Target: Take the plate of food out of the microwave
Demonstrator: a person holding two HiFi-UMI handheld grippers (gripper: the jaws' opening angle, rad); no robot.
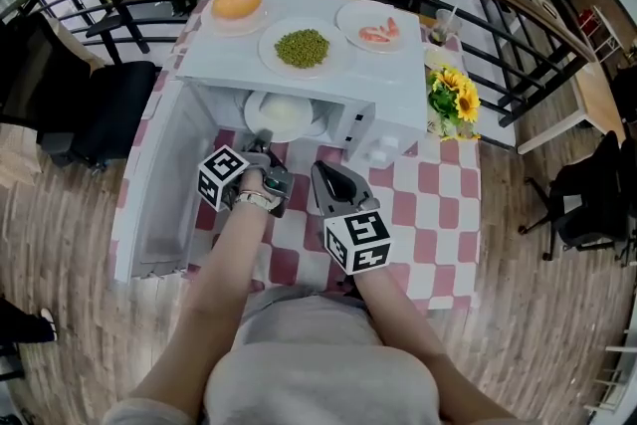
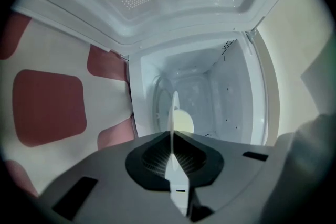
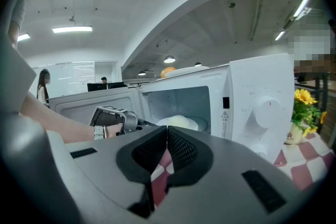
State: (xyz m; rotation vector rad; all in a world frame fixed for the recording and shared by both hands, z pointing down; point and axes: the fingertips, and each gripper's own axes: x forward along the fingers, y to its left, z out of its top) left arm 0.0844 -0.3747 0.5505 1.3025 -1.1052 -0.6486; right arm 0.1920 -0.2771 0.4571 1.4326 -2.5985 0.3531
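Plate of food (image 1: 284, 114) sits inside the microwave (image 1: 328, 83), and the left tool (image 1: 263, 146) is turned on its side with its jaws closed on the near rim; in the left gripper view that rim (image 2: 172, 113) runs as a thin white edge straight between the pads of the tool (image 2: 173, 162). The right tool (image 1: 326, 176) hovers just beside it over the checked surface (image 1: 428, 204), jaws pressed together on nothing, only the cloth showing past them (image 3: 167, 147). The step in hand looks like the grasp itself, made but with the plate not yet drawn out. The next move likely calls for a straight, level pull toward the person, since a hold on one rim could let the far side dip and the pale mound of food (image 3: 181, 122) slide; the free tool could come under the opposite edge. On the left the open door (image 1: 149, 184) stands out as a long wall, and on the right the control panel (image 3: 262, 107) bounds the opening, so the path is a narrow lane with the front lip to clear. In front, the cloth between the microwave and the person lies open for setting down. Three dishes (image 1: 302, 47) rest on top of the microwave and flowers (image 1: 453, 95) stand at its right, both apart from that lane.
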